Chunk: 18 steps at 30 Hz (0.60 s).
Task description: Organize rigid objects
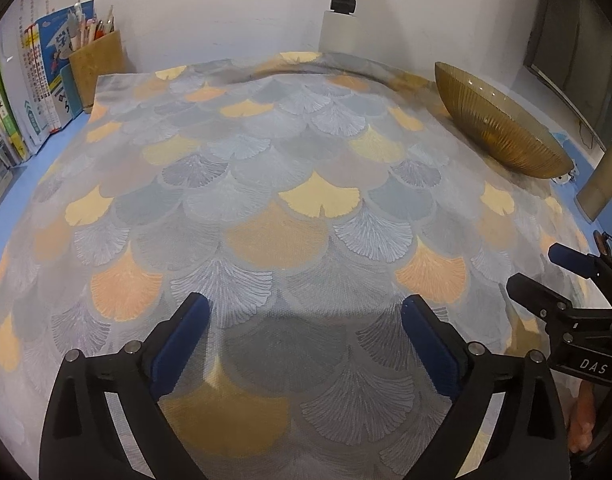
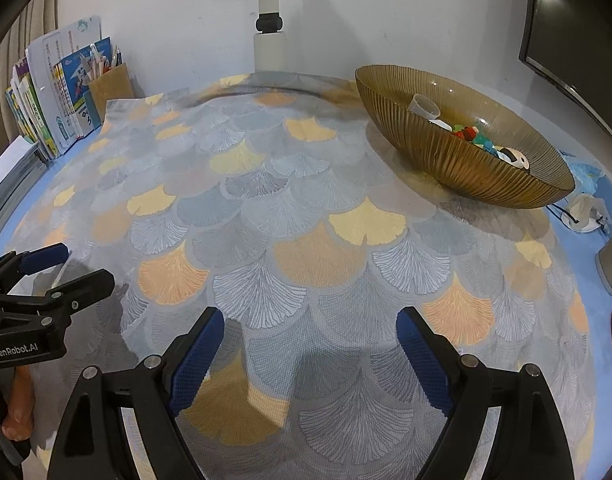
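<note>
A ribbed amber glass bowl (image 2: pixel 458 160) stands at the back right of the table; in the left wrist view the bowl (image 1: pixel 494 120) shows only its outer wall. Inside it lie a clear plastic cup (image 2: pixel 424 106), small coloured toys (image 2: pixel 472 134) and a white object (image 2: pixel 516 160). My left gripper (image 1: pixel 306 312) stands open over bare cloth, nothing between its blue pads. My right gripper (image 2: pixel 310 324) is open too, with only cloth between its fingers. Each gripper shows at the edge of the other's view: the right gripper (image 1: pixel 546 272) and the left gripper (image 2: pixel 77 264).
A cloth (image 1: pixel 297 200) with a fan-leaf pattern covers the blue table. Books (image 2: pixel 45 112) and a brown pen holder (image 2: pixel 109 84) stand at the back left. A white post (image 2: pixel 269 40) rises by the wall. A dark monitor (image 2: pixel 578 40) and a small white dish (image 2: pixel 586 216) sit at right.
</note>
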Tool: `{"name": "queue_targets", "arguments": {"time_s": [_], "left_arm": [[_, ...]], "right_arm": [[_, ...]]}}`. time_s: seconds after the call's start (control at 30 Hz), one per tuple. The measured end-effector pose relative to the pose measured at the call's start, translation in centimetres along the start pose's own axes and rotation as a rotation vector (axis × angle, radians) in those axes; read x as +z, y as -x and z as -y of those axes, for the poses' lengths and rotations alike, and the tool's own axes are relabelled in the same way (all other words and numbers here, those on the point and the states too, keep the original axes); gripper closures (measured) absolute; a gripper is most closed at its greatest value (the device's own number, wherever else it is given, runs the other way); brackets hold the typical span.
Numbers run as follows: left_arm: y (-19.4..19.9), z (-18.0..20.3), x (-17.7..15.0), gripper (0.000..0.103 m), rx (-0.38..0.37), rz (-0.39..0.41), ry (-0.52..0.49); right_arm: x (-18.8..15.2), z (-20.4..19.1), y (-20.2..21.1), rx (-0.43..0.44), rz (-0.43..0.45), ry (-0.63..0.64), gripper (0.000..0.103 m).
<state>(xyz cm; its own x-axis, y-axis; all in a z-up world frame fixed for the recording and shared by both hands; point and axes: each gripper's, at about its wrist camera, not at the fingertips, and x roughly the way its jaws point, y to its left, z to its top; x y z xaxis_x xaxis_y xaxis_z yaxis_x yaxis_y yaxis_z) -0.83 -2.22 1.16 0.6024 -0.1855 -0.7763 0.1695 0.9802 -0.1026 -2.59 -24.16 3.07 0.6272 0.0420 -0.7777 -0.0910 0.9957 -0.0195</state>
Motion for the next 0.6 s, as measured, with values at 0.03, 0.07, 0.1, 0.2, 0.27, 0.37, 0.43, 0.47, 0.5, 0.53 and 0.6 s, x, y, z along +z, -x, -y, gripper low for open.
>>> {"name": "queue_targets", "arguments": {"time_s": [0.03,0.07,0.1,0.2,0.27,0.37,0.43,0.47,0.5,0.53,0.6], "left_arm": [[-0.04,0.08,0.01,0.006,0.003,-0.001,-0.002],[-0.07,0.15,0.01,0.006,0.005,-0.003,-0.005],[-0.08,0.20,0.01,0.005,0.006,-0.004,-0.007],[-0.10,0.23,0.00,0.005,0.007,-0.004,-0.007],[-0.08,0.13,0.02,0.005,0.004,-0.003,-0.005],[-0.08,0.11,0.00,0.005,0.000,-0.002,0.000],[-0.08,0.14,-0.01,0.005,0.000,-0.002,0.000],[-0.09,0.13,-0.01,0.005,0.000,-0.002,0.000],[-0.09,0.12,0.00,0.005,0.000,-0.002,0.000],[-0.09,0.11,0.00,0.005,0.000,-0.002,0.000],[-0.09,0.12,0.00,0.005,0.000,-0.002,0.000]], "right_arm": [[-0.02,0.05,-0.01,0.002,0.000,0.001,0.016],[-0.03,0.04,0.00,0.002,-0.001,0.001,0.016],[-0.01,0.01,0.00,0.001,-0.003,0.000,0.016],[-0.03,0.02,-0.05,0.001,-0.007,0.000,0.016],[-0.03,0.04,-0.06,0.001,-0.007,-0.001,0.016],[-0.05,0.08,-0.10,0.002,-0.009,-0.002,0.016],[-0.08,0.10,-0.14,0.000,-0.012,-0.004,0.016],[-0.08,0.10,-0.16,0.000,-0.014,-0.005,0.016],[-0.08,0.11,-0.19,0.000,-0.015,-0.006,0.016],[-0.09,0.08,-0.19,-0.002,-0.016,-0.007,0.016],[-0.08,0.07,-0.19,-0.004,-0.016,-0.008,0.016]]}}
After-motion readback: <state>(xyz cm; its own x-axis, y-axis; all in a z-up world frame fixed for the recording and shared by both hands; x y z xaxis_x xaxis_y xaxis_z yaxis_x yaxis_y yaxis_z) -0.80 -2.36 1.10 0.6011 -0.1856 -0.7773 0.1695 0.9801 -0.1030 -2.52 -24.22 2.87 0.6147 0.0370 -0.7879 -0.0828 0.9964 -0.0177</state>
